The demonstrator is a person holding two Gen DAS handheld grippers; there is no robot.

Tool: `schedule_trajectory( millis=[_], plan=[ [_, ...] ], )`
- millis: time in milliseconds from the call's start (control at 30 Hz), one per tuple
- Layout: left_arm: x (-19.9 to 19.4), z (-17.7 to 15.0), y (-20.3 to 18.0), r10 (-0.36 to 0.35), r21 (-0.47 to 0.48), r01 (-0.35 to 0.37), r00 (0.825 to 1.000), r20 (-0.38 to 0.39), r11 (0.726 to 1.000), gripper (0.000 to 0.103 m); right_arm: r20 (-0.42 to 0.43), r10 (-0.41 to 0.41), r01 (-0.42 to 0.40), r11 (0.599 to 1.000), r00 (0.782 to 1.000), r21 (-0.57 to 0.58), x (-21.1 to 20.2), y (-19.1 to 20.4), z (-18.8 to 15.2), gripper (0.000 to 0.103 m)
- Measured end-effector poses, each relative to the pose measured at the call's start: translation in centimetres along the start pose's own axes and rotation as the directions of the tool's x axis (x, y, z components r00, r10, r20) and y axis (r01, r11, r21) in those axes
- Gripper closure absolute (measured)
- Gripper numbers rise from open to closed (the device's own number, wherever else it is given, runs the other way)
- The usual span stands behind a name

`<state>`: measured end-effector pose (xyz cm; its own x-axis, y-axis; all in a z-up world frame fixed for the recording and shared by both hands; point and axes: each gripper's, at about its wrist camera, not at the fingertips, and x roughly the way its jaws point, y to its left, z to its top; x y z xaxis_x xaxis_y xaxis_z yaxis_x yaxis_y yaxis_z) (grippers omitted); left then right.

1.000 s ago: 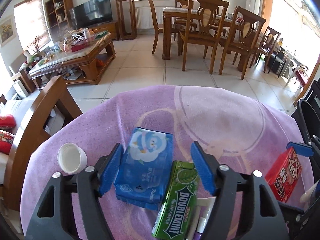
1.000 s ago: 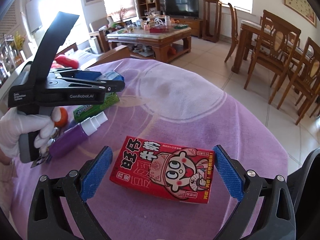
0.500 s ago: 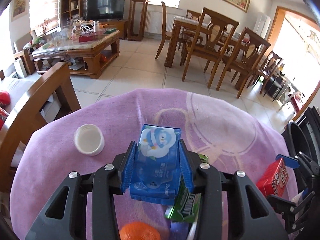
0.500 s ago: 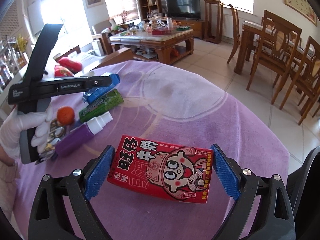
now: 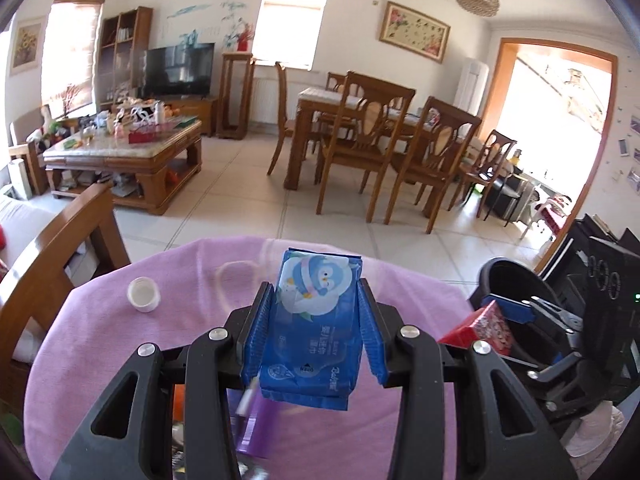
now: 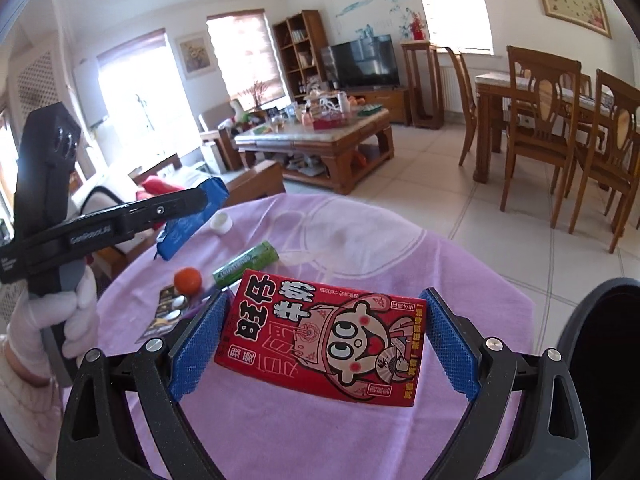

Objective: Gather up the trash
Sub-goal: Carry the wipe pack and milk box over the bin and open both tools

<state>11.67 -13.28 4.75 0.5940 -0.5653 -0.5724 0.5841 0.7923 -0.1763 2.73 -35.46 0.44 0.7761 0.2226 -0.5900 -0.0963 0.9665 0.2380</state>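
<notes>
My left gripper (image 5: pixel 316 332) is shut on a blue wet-wipes pack (image 5: pixel 316 320) and holds it lifted above the purple tablecloth (image 5: pixel 200 312); the pack also shows in the right wrist view (image 6: pixel 188 220). My right gripper (image 6: pixel 324 340) is shut on a red milk carton (image 6: pixel 324 336) and holds it raised over the table, tilted. The carton also shows at the right in the left wrist view (image 5: pixel 480 328). A black trash bin (image 5: pixel 516 280) stands by the table's right edge.
On the cloth lie a green gum pack (image 6: pixel 246 260), an orange ball (image 6: pixel 188 280), a purple tube (image 5: pixel 256 424), a white cup (image 5: pixel 143 294) and a small dark packet (image 6: pixel 164 312). A wooden chair (image 5: pixel 52 256) stands at the left.
My left gripper closed on the wipes pack and lifted it off the table. My right gripper closed on the red carton and raised it.
</notes>
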Motion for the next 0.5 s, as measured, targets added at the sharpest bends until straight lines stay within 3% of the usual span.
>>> schedule_trajectory(
  millis=[267,500],
  plan=[
    [-0.3,0.6,-6.9,-0.112,0.054,0.110,0.993,0.036,0.992,0.062,0.083,-0.087,0.081,0.994,0.993,0.078,-6.7,-6.0,-1.0,0.011],
    [2.1,0.0,-13.4,-0.214,0.102,0.212,0.977,0.008,0.972,0.062,0.135,-0.188,0.162,0.970,0.973,0.181,-12.4,-13.0,-2.9,0.010]
  ],
)
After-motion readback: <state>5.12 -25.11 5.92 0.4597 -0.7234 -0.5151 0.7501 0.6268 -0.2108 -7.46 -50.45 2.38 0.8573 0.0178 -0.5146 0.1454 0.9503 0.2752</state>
